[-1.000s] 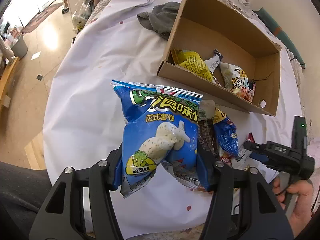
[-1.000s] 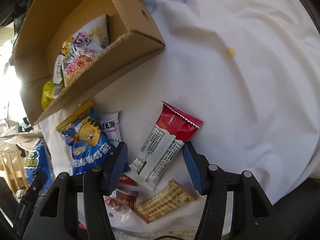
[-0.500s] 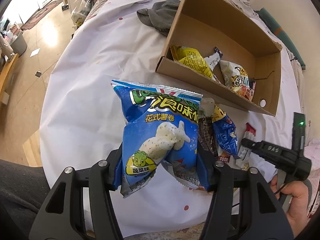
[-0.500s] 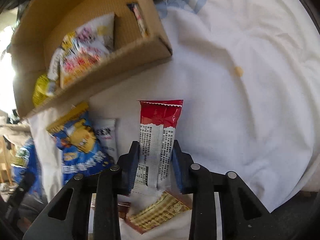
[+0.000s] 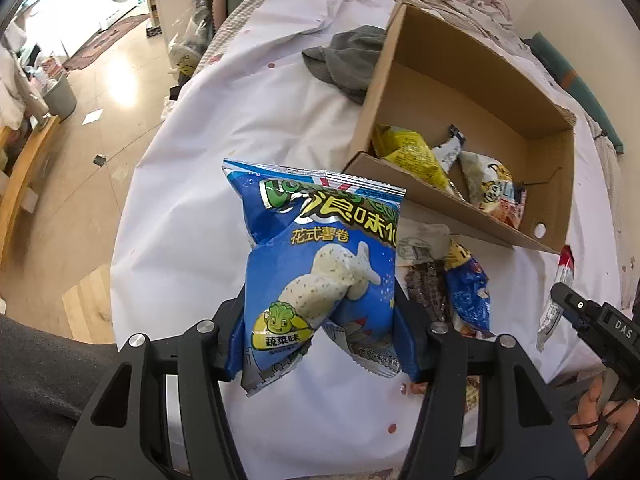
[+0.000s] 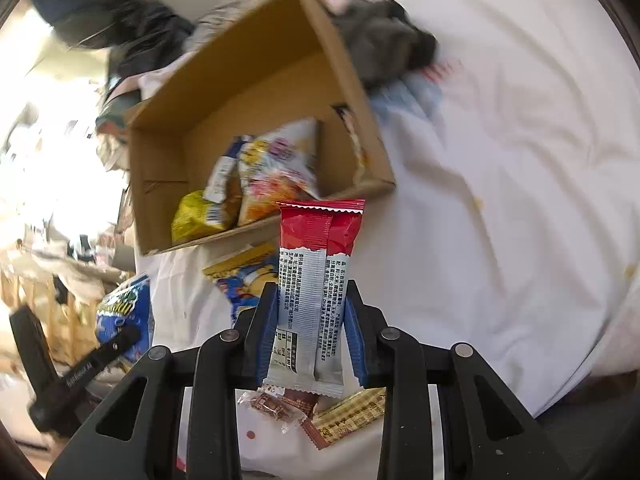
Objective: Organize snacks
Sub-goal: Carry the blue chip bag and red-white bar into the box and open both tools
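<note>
Two tools, left tool [image 5: 320, 344] one blue bag [image 5: 320, 264], right tool [image 6: 312, 336] one red bar [image 6: 316, 280]

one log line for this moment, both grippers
left gripper: shut on blue chip bag | right gripper: shut on red snack bar | cardboard box: partly filled

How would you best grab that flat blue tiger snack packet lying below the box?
Judging by the right wrist view, the blue tiger packet lies flat on the white cloth, partly behind the held red-and-silver packet. Come from above and pinch across its narrow width, at the blue edge facing the cardboard box.
</note>
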Demonstrator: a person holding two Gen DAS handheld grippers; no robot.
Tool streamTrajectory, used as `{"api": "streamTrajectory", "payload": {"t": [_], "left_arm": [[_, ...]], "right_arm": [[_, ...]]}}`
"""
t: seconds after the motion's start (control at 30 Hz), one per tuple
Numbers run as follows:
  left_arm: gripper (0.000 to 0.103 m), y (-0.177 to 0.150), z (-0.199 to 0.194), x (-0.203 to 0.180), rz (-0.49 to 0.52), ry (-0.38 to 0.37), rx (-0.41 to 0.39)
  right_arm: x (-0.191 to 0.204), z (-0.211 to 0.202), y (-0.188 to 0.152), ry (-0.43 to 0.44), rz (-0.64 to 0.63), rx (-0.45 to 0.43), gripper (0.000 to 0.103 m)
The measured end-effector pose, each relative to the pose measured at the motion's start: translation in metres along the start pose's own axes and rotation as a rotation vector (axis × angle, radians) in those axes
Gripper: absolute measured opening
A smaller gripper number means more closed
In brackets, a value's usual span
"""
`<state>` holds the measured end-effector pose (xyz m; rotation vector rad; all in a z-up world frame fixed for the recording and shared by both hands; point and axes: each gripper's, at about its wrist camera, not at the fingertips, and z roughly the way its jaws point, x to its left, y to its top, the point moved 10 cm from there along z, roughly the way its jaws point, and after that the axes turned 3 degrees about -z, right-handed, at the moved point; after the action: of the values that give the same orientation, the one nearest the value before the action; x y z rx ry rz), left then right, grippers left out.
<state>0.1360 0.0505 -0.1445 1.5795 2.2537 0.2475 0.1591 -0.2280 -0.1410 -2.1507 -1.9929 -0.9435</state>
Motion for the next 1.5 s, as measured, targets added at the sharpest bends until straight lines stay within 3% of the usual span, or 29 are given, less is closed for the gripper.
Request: {"api": "streamTrajectory", "payload": {"t": [0.23, 0.6, 0.9, 1.13, 1.33, 1.5], "left_arm": [[0.055, 0.022, -0.020, -0.007, 0.028, 0.021, -0.083], [0.055, 0.068, -0.043, -0.046, 0.159, 0.018, -0.198], [0.055, 0.111, -0.033, -0.086, 0.219, -0.027, -0.244], [0.055, 0.127, -0.012, -0.111, 0.255, -0.064, -0.244], [0.055, 0.126, 0.024, -0.116, 0.274, -0.087, -0.213], [0.055, 0.130, 0.044, -0.103, 0.212, -0.096, -0.173]], "right_arm": [[0.051, -0.028, 0.018, 0.077, -0.150, -0.161, 0.033], [0.076, -0.039, 0.051, 0.120, -0.194, -0.293, 0.033], [0.053, -0.033, 0.096, 0.085, -0.155, -0.322, 0.033], [0.040, -0.017, 0.127, 0.046, -0.159, -0.307, 0.033], [0.032, 0.003, 0.142, 0.013, -0.169, -0.274, 0.033], [0.028, 0.009, 0.144, -0.005, -0.168, -0.266, 0.033]]}}
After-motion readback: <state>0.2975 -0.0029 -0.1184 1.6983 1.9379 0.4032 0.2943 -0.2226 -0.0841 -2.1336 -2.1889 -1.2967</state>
